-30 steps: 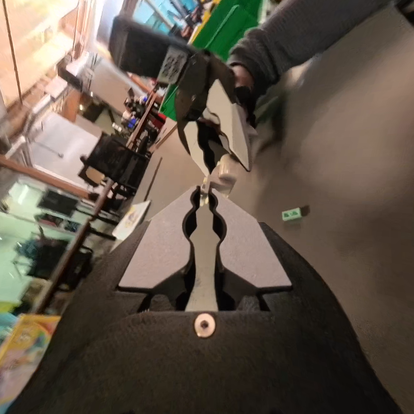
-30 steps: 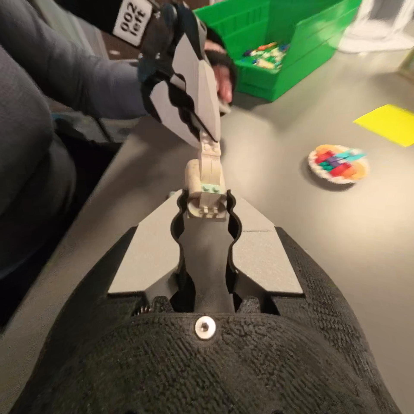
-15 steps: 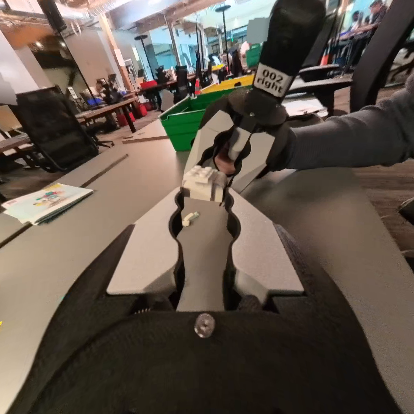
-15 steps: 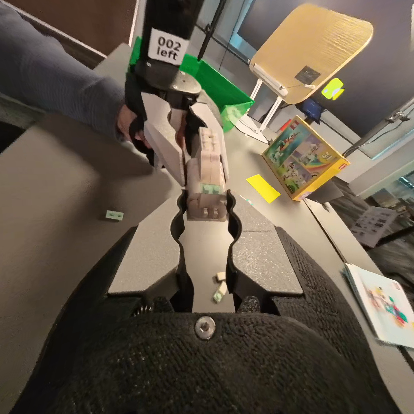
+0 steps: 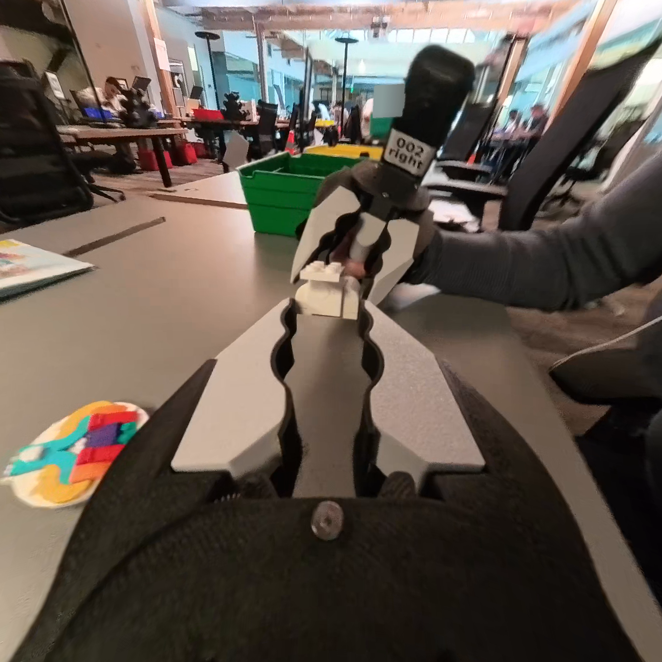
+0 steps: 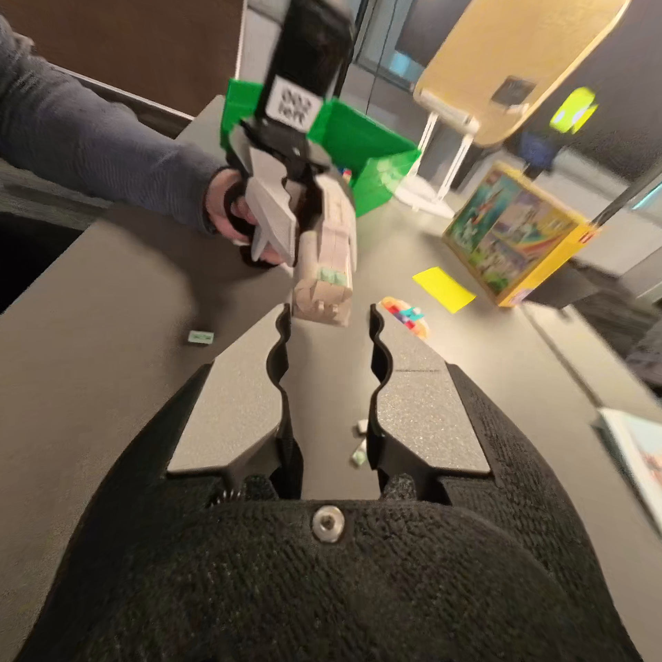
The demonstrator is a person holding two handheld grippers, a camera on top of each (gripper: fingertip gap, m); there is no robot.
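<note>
We are seeing the left gripper (image 5: 326,307) jaws clamping the white brick model (image 5: 327,296), right gripper (image 6: 327,311) jaws standing wide just before it, its far end being hidden.

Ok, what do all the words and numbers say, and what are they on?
I can't repeat writing, so here is only what carries it.
White label on the right hand-held gripper: sharp print.
White label on the left hand-held gripper: blurred.
Yellow box: print too blurred.
Booklet: print too small.
Dark tag on the wooden board: too small.
</note>
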